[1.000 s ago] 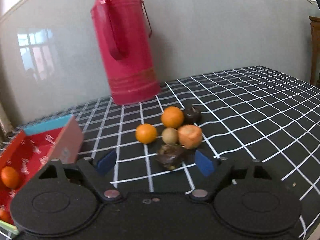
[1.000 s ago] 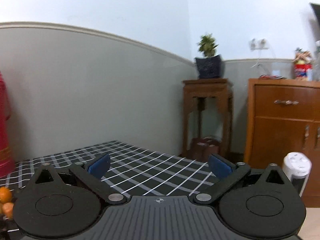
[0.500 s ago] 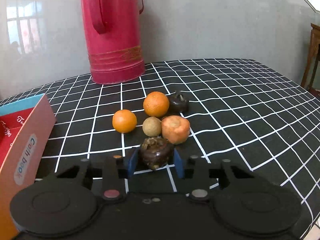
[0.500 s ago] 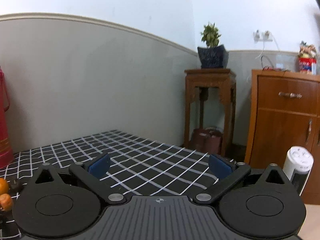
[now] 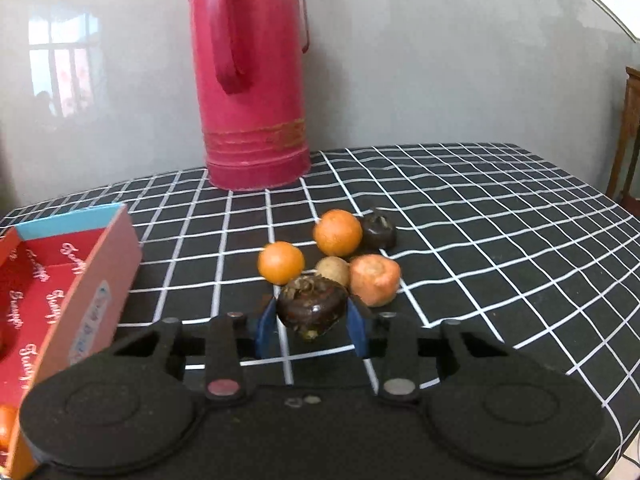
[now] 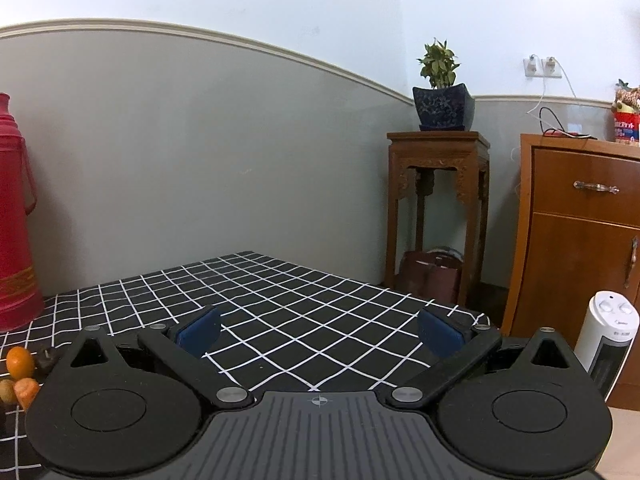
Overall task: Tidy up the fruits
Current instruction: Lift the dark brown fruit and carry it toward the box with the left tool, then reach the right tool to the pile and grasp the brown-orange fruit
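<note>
Left wrist: left gripper (image 5: 311,322) clamps mangosteen (image 5: 312,306), calyx up.

the left gripper (image 5: 312,330) is matte black, with two round discs, flat link bars and blue pads on its fingers (image 5: 265,330). a pinkish rivet sits on its left bar, a silver one on its right. the right gripper (image 6: 318,330) is black too, with blue-padded fingers (image 6: 199,330), silver rivets, a ribbed grey centre plate and a small crosshair mark.
</note>
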`<state>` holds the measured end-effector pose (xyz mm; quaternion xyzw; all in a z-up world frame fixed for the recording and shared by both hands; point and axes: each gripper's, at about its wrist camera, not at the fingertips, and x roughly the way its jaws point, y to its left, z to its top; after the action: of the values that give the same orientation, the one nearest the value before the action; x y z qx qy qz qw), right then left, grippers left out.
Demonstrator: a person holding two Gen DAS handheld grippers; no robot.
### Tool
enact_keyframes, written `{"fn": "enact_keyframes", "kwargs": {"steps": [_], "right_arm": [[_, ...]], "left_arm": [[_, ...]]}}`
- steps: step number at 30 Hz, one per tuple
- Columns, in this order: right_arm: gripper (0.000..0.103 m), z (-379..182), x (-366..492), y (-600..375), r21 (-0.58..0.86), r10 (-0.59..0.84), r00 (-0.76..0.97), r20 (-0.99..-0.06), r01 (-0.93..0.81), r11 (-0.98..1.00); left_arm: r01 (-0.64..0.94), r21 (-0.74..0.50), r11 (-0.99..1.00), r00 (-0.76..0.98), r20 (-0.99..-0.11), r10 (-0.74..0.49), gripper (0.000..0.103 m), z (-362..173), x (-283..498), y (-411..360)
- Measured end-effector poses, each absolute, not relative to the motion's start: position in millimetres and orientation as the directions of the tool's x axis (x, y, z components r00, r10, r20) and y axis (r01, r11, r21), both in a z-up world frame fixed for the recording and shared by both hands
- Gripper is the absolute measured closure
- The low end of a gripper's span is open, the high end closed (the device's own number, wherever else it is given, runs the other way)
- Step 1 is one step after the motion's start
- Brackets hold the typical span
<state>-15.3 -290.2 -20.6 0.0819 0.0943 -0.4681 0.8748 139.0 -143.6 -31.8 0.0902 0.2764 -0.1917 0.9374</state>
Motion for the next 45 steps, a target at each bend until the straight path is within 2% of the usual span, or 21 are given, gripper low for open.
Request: {"fn": "enact_keyframes", "kwargs": {"steps": [9,23,25,28,32,37,38,40,43,44,45], "right_arm": [[0.0,-18.9,-6.7,-276.7,0.056,-0.776,0.58,-0.247,0.808,0.586],[0.0,-17.6,12.8,-240.4,0.092,-0.684,0.68,-0.264,0.723,0.684],[0.0,-17.8,17.5,-233.3,0.101,-0.657,0.702,-0.274,0.701,0.706],[0.0,-18.4,25.6,-221.3,0.107,-0.616,0.734,-0.287,0.663,0.741],[0.0,-19.2,35.0,-205.4,0.101,-0.563,0.77,-0.3,0.612,0.784],[0.0,-21.5,44.1,-189.0,0.11,-0.515,0.797,-0.317,0.57,0.814],[0.0,-21.4,45.2,-186.8,0.109,-0.51,0.801,-0.315,0.564,0.818],[0.0,-21.9,47.5,-182.4,0.104,-0.502,0.807,-0.311,0.554,0.826],[0.0,-24.2,51.8,-182.0,0.107,-0.477,0.815,-0.329,0.534,0.839],[0.0,-25.2,53.4,-183.6,0.115,-0.459,0.819,-0.345,0.522,0.845],[0.0,-26.5,56.0,-186.0,0.129,-0.431,0.825,-0.366,0.503,0.854]], "left_arm": [[0.307,0.079,0.948,0.83,-0.51,-0.226,0.074,-16.9,138.1,-108.2],[0.049,0.106,0.993,0.87,-0.492,0.01,0.072,-0.1,143.5,-32.9],[0.053,0.081,0.995,0.87,-0.494,-0.006,0.077,3.0,141.1,-22.0],[-0.006,0.142,0.99,0.889,-0.453,0.07,0.079,6.0,134.8,-13.5],[-0.06,0.123,0.991,0.876,-0.469,0.111,0.08,8.1,135.7,10.8],[-0.123,0.045,0.991,0.826,-0.549,0.127,0.081,4.5,144.6,51.3],[-0.129,0.025,0.991,0.824,-0.554,0.121,0.08,5.7,143.7,58.8],[-0.129,0.002,0.992,0.825,-0.554,0.109,0.073,8.1,141.6,67.5],[-0.124,-0.013,0.992,0.82,-0.564,0.095,0.069,10.0,139.5,72.0],[-0.127,-0.018,0.992,0.816,-0.571,0.094,0.063,10.5,138.1,71.6],[-0.131,-0.02,0.991,0.813,-0.574,0.096,0.049,11.2,136.9,72.0]]}}
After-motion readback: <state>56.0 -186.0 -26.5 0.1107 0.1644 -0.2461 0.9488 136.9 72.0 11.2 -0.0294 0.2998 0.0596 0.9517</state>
